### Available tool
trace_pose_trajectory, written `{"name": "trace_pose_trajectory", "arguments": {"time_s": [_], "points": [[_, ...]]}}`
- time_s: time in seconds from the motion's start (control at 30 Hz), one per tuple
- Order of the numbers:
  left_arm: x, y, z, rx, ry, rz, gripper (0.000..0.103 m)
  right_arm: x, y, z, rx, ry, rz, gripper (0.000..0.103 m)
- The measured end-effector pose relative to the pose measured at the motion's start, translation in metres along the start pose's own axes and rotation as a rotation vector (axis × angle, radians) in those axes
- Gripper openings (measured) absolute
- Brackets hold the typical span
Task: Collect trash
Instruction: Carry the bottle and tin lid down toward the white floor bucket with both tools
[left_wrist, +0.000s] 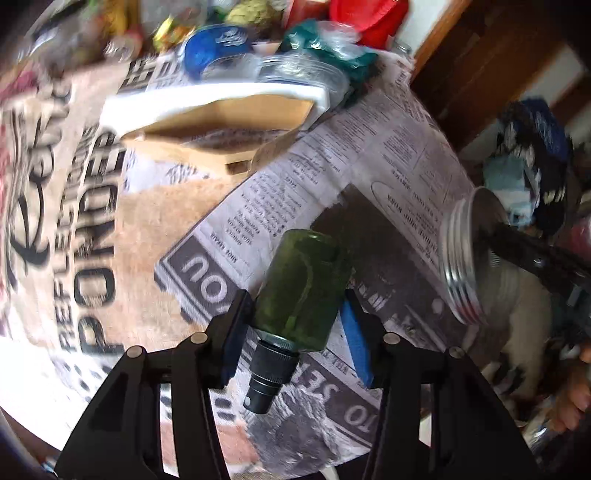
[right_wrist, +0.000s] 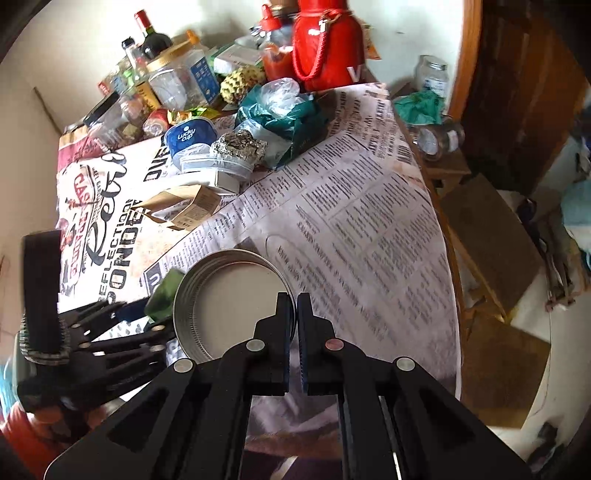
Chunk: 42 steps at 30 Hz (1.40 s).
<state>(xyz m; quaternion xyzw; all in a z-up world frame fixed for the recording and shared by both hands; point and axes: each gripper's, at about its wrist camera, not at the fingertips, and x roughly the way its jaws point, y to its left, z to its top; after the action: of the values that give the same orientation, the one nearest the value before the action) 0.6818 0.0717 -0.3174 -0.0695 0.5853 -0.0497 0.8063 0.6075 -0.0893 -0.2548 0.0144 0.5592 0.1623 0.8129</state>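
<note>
Left tool (left_wrist: 295, 325) pinching green bottle (left_wrist: 301, 291) near cap; right tool (right_wrist: 294, 325) pressed on lid (right_wrist: 232, 302) rim. I fear either slipping: thin grips.

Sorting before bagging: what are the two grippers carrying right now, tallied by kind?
Green spray bottle, between the left gripper's jaws: 1
Metal jar lid, rim pinched by the right gripper: 1
Total: 2
</note>
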Motion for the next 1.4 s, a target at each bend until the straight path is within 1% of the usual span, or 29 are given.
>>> {"name": "trace_pose_trajectory", "arguments": {"time_s": [0.03,0.13,0.23,0.37,0.5,0.67,0.73,0.8,0.93,1.0,1.07,1.2,1.33,1.4], "points": [[0.001,-0.003,0.0,0.022,-0.004,0.008,0.048,-0.004,0.002,-0.006,0.019,-0.012,-0.012,0.004],[0.001,-0.001,-0.002,0.052,-0.018,-0.027,0.046,-0.019,0.006,-0.024,0.069,-0.047,-0.051,0.004],[-0.016,0.005,-0.01,0.098,-0.06,-0.024,0.045,-0.033,0.012,-0.039,0.106,-0.083,-0.087,0.004],[-0.063,0.017,-0.017,0.12,-0.134,-0.05,0.045,-0.052,0.019,-0.053,0.153,-0.13,-0.111,0.004],[-0.11,0.028,-0.023,0.106,-0.211,-0.082,0.044,-0.074,0.027,-0.064,0.186,-0.174,-0.122,0.004],[-0.172,0.035,-0.041,0.088,-0.319,-0.107,0.043,-0.105,0.041,-0.073,0.169,-0.226,-0.127,0.004],[-0.192,0.034,-0.049,0.084,-0.358,-0.1,0.043,-0.116,0.045,-0.075,0.155,-0.247,-0.112,0.004],[-0.212,0.032,-0.061,0.071,-0.391,-0.093,0.043,-0.125,0.048,-0.078,0.133,-0.266,-0.085,0.004],[-0.239,0.026,-0.088,0.025,-0.441,-0.079,0.043,-0.143,0.055,-0.09,0.052,-0.298,-0.043,0.004],[-0.253,0.019,-0.107,0.004,-0.468,-0.061,0.043,-0.151,0.055,-0.097,0.029,-0.309,-0.019,0.004],[-0.26,0.008,-0.125,-0.018,-0.497,-0.015,0.043,-0.16,0.053,-0.109,0.006,-0.322,0.003,0.004],[-0.263,-0.012,-0.16,-0.076,-0.502,0.006,0.043,-0.177,0.041,-0.14,-0.038,-0.323,0.023,0.004],[-0.265,-0.04,-0.201,-0.113,-0.506,0.036,0.042,-0.19,0.027,-0.172,-0.064,-0.304,0.033,0.004],[-0.265,-0.053,-0.22,-0.141,-0.493,0.038,0.042,-0.195,0.019,-0.186,-0.069,-0.29,0.037,0.004]]}}
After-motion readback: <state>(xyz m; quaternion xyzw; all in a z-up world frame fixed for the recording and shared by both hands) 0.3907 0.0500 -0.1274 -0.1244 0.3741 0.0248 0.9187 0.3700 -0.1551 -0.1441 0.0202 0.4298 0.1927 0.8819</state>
